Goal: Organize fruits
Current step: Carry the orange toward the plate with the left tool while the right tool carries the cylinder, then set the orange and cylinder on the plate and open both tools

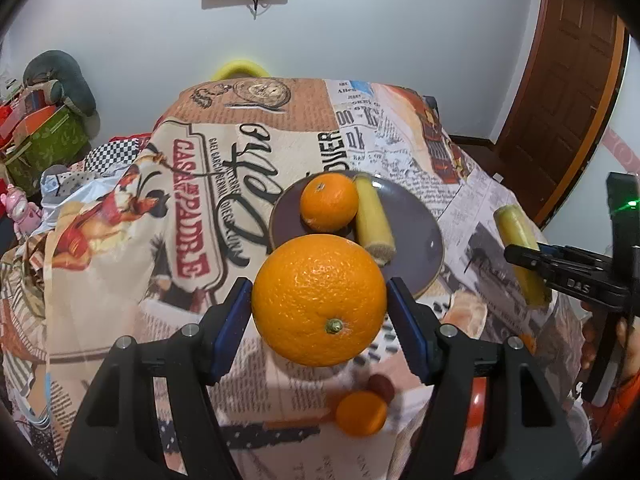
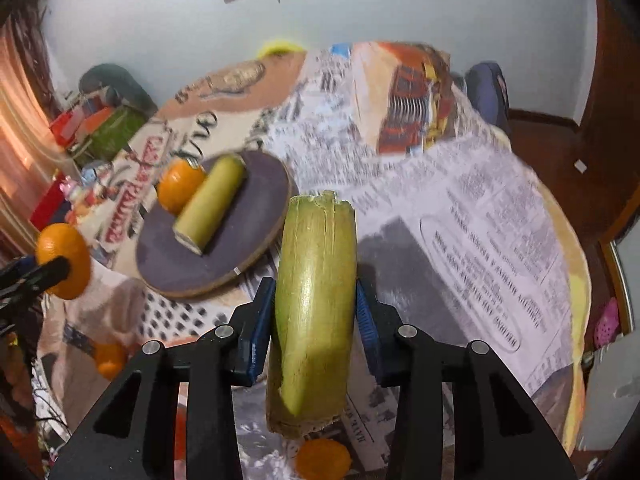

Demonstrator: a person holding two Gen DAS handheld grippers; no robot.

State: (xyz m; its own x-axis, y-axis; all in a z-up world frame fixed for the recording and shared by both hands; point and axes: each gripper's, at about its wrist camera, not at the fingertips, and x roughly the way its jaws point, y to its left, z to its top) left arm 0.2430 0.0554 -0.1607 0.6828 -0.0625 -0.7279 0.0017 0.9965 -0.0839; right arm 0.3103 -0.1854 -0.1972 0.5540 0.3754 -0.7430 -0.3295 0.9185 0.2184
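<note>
My left gripper (image 1: 318, 286) is shut on a large orange (image 1: 319, 300), held above the table just in front of a dark purple plate (image 1: 416, 232). On the plate lie a smaller orange (image 1: 329, 201) and a yellow-green cane piece (image 1: 374, 218) side by side. My right gripper (image 2: 314, 286) is shut on a second cane piece (image 2: 316, 312), held upright to the right of the plate (image 2: 256, 200). The left wrist view shows that cane piece (image 1: 520, 252) at the far right. The held orange (image 2: 64, 260) shows at the left of the right wrist view.
A newspaper-print cloth (image 1: 200, 184) covers the round table. A small orange (image 1: 361, 413) and a reddish fruit (image 1: 382, 386) lie near its front edge, with another orange (image 2: 108, 360) further left. Boxes and clutter (image 1: 44, 140) stand left of the table, a wooden door (image 1: 560, 100) to the right.
</note>
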